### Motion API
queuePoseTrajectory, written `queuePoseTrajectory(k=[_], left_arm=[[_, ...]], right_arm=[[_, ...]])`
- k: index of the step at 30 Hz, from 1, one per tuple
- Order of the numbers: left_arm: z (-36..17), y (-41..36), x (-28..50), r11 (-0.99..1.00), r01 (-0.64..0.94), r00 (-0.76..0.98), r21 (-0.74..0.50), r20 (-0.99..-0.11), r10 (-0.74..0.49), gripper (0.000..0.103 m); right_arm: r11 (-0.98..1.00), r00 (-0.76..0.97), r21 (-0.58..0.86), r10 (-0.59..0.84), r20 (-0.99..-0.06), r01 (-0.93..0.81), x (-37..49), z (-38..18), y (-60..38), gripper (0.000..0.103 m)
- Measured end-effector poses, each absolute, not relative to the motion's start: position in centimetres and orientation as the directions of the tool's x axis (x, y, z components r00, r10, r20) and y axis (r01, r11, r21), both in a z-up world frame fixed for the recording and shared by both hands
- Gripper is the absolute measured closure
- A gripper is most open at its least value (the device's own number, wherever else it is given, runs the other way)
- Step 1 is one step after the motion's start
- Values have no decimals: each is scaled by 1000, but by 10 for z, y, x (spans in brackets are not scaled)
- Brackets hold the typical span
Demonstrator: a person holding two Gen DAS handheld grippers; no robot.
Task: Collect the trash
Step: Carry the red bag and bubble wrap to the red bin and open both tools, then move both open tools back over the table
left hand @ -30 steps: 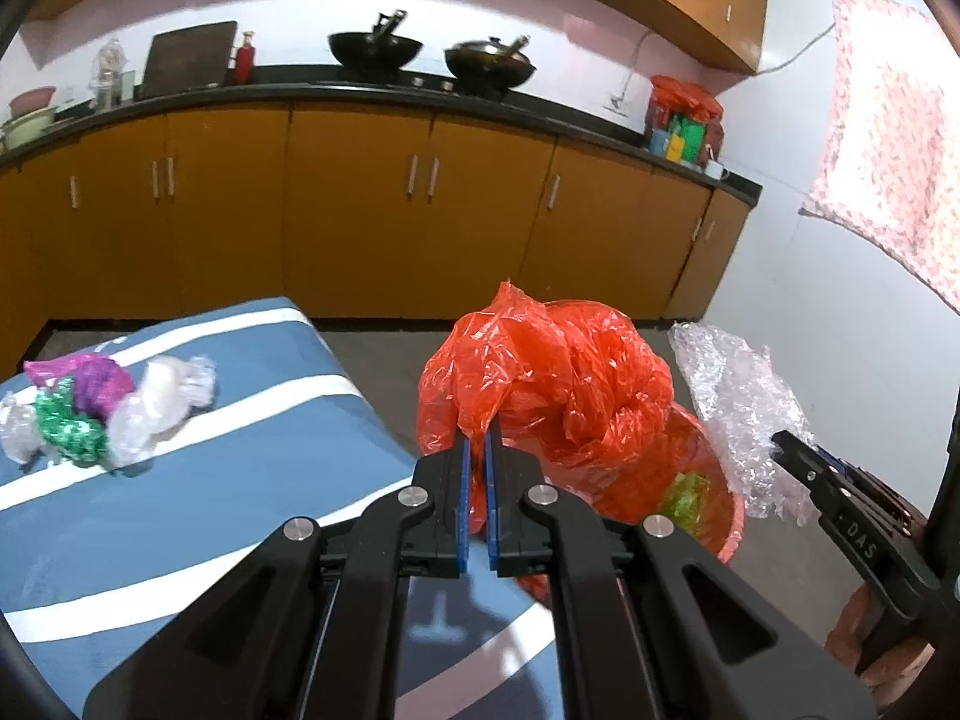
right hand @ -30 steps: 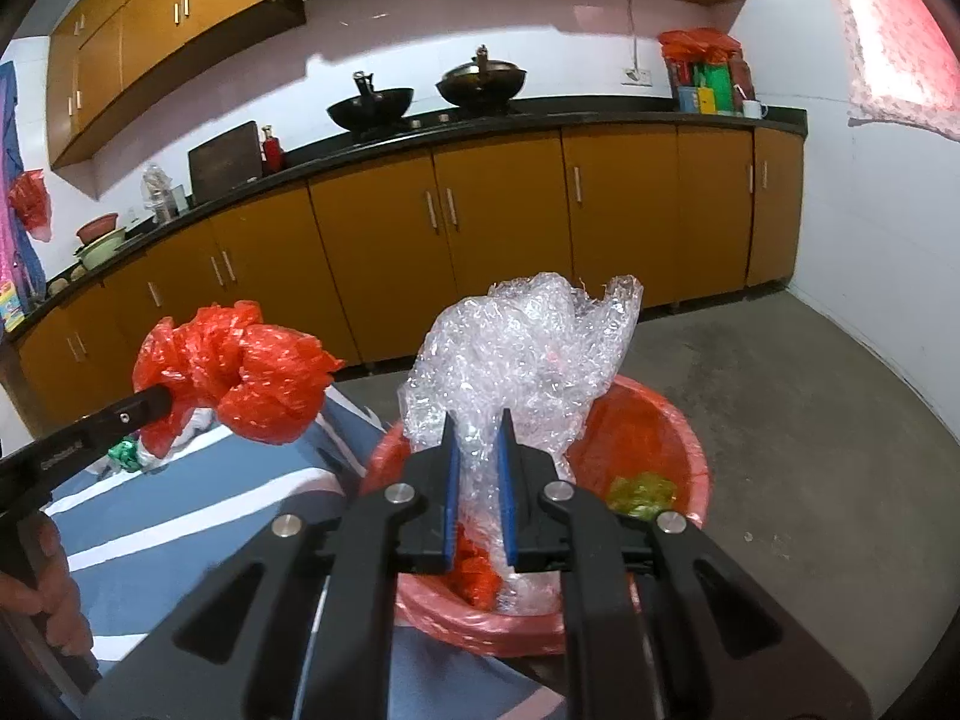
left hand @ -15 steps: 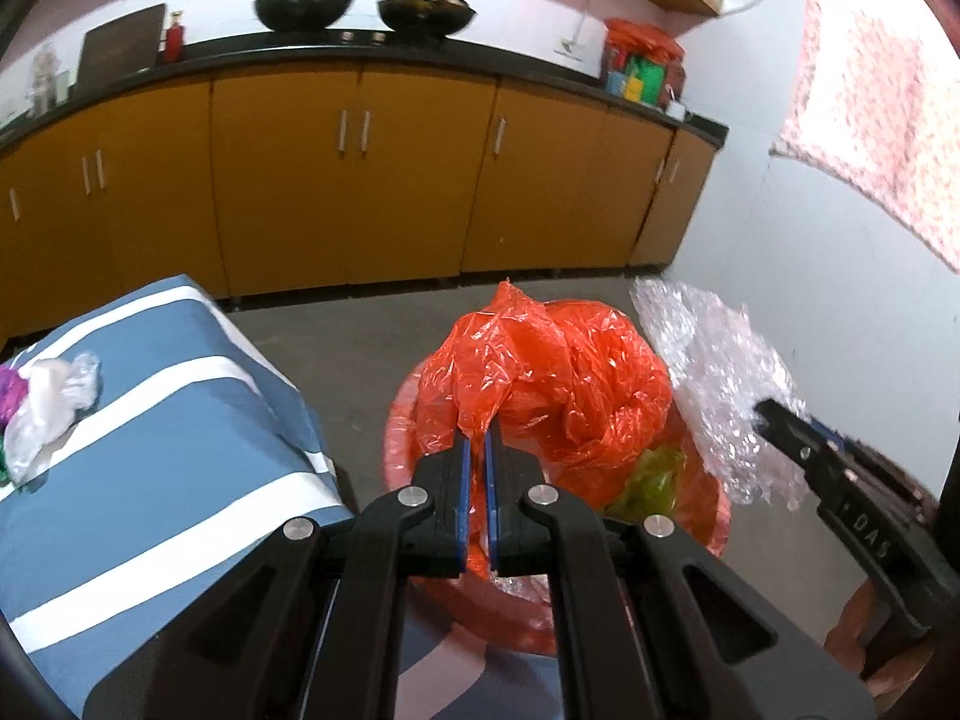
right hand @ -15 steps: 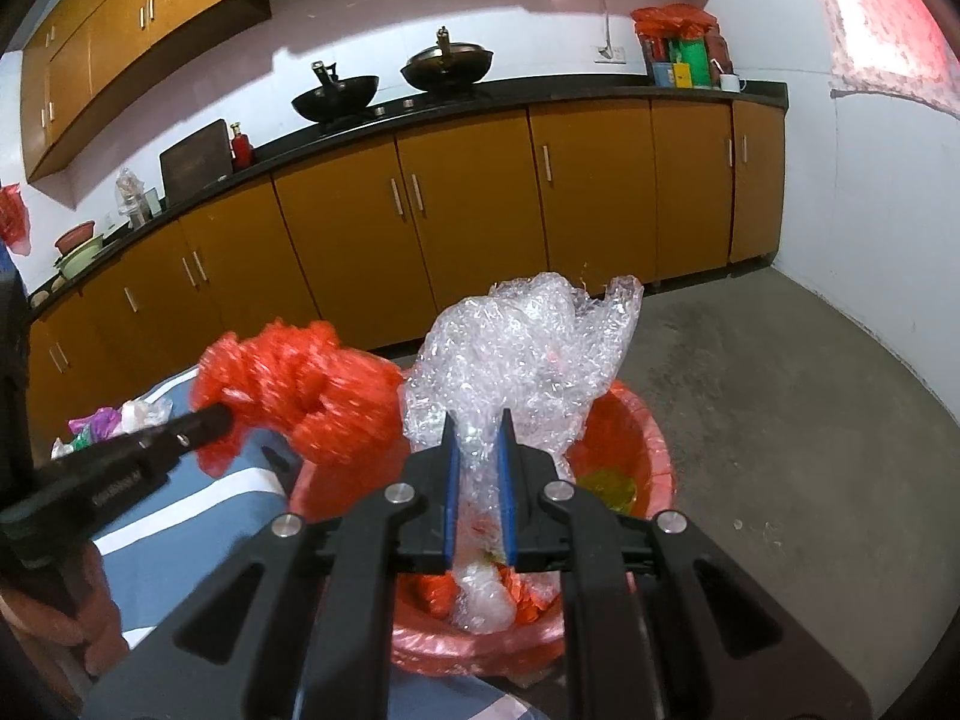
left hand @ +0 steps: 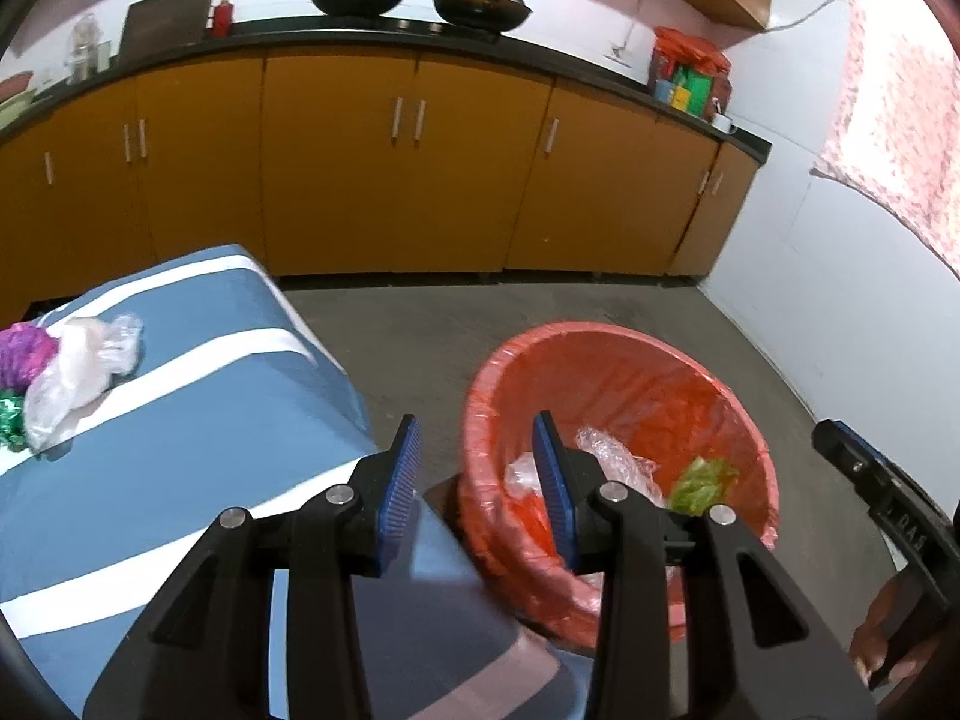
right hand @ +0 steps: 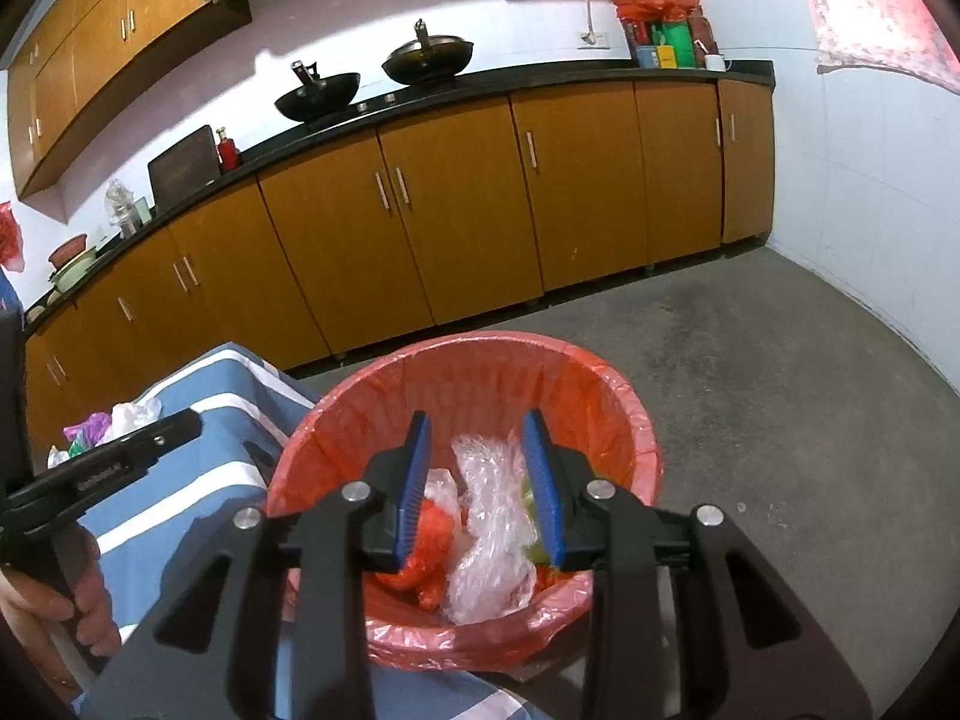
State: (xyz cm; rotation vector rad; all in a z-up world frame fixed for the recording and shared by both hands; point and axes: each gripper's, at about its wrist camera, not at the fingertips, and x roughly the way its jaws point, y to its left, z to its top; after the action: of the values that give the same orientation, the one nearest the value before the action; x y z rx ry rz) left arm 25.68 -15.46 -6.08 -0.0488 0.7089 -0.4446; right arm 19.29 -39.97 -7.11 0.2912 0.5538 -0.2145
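Beside striped table (left hand: 180, 420), lined bin (right hand: 600, 396) on concrete floor (right hand: 780, 360) — both grippers' fingers opening, empty.

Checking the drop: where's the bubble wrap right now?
Right wrist view: the bubble wrap lies inside the red bin, beside the red bag, below the right gripper, whose jaws are opening around nothing.

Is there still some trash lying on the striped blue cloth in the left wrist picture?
Yes, a pile of crumpled plastic bags, clear, purple and green, lies on the striped cloth, apart from the red bin.
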Motion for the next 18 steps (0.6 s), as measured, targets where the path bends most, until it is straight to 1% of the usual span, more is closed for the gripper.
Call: queuePoseTrajectory(k=[5, 13, 18], left_arm=[[-62, -134, 252, 919, 351, 684, -181, -620, -384, 63], [-59, -76, 245, 951, 265, 739, -161, -600, -308, 63], [-59, -11, 236, 981, 157, 796, -113, -574, -194, 59]], right_arm=[[946, 835, 202, -108, -540, 253, 196, -65, -387, 70], [972, 846, 188, -20, -533, 141, 218, -52, -331, 70], [982, 842, 187, 74, -534, 31, 243, -51, -270, 70]])
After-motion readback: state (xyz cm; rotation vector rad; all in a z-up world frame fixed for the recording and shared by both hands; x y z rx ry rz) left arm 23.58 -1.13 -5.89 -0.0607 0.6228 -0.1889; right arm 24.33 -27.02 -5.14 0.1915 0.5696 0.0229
